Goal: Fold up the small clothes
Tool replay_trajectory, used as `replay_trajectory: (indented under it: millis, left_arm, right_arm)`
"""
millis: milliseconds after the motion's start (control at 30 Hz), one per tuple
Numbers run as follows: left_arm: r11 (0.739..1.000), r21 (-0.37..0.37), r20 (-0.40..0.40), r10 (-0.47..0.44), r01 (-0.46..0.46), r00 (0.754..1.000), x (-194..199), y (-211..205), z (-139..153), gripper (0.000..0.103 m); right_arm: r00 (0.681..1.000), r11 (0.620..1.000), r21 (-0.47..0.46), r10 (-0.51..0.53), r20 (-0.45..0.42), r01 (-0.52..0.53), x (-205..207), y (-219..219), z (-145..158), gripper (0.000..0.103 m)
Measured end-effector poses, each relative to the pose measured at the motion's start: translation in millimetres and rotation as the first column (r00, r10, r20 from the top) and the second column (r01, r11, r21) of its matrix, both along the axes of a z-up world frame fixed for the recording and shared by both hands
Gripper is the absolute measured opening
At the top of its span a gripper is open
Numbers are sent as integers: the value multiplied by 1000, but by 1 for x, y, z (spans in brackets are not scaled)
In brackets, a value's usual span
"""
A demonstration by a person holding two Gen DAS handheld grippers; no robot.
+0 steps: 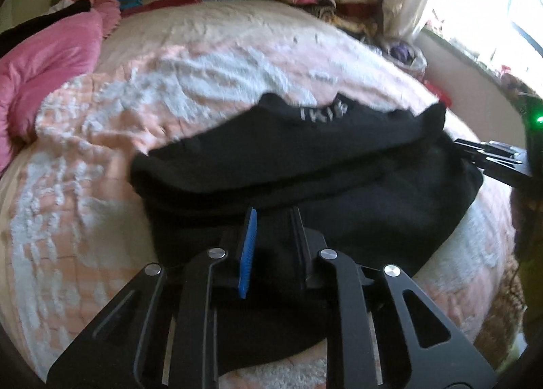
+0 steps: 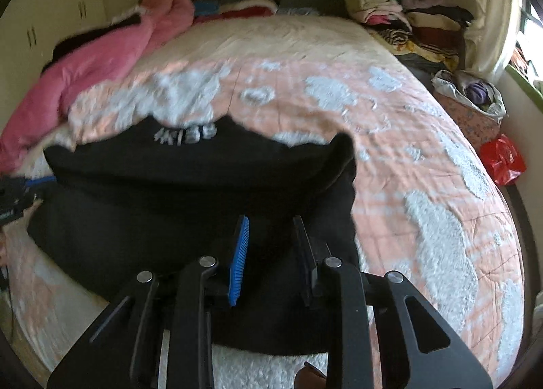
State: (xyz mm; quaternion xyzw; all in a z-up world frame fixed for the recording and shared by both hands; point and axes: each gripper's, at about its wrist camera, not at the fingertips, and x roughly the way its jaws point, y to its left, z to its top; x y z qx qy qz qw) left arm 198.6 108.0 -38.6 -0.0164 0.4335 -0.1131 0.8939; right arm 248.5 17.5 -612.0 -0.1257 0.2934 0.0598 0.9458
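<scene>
1. Left gripper [image 1: 273, 210] is pointing down at the near half of the black garment [image 1: 305, 158]. Its fingers are standing a narrow gap apart, and black cloth is filling the view between them. Pinching or merely over the fabric: cannot tell, black on black.
2. Pink quilt [image 1: 44, 59] is lying bunched well left of the garment, at the edge of the bed.
3. Peach-and-white bed cover [image 1: 101, 185] is lying under the garment and showing on all sides of it.
4. Garment is lying spread across the cover. Its far edge is sitting doubled over, with white lettering [image 1: 324, 110] showing near that edge. Image is blurred here.
5. Right gripper [image 2: 271, 219] is pointing down at the garment's near right part. Its fingers are likewise standing slightly apart with dark cloth between them. Grip cannot be told.
6. Each gripper is showing in the other's view, at the garment's side edge.
7. Stacks of folded clothes [image 2: 390, 12] are sitting beyond the garment to the right, by the headboard.
8. Red bag [image 2: 502, 158] is lying well right of the garment, off the bed.
</scene>
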Motion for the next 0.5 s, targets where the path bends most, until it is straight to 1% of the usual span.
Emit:
replay_trajectory:
  millis: [133,233,367,500]
  left_arm:
    - [999,43,-7,14,-14,1000,9,-2,-13,13]
    - [997,78,14,28,-29,1000,19,0,-14,13]
    - [995,82,14,50,-51,999,32,7,-17,14]
    - [994,78,14,81,-82,997,45,18,-17,15]
  right_arm:
    - [999,998,-66,-26,-33,24,13,6,-19,25]
    - [998,996,-81,-50,-40,46,29,8,-24,24]
    - [997,994,-93,-63,-35,59,53,14,-23,23]
    - [997,992,-102,-77,-17,75,77,18,-12,23]
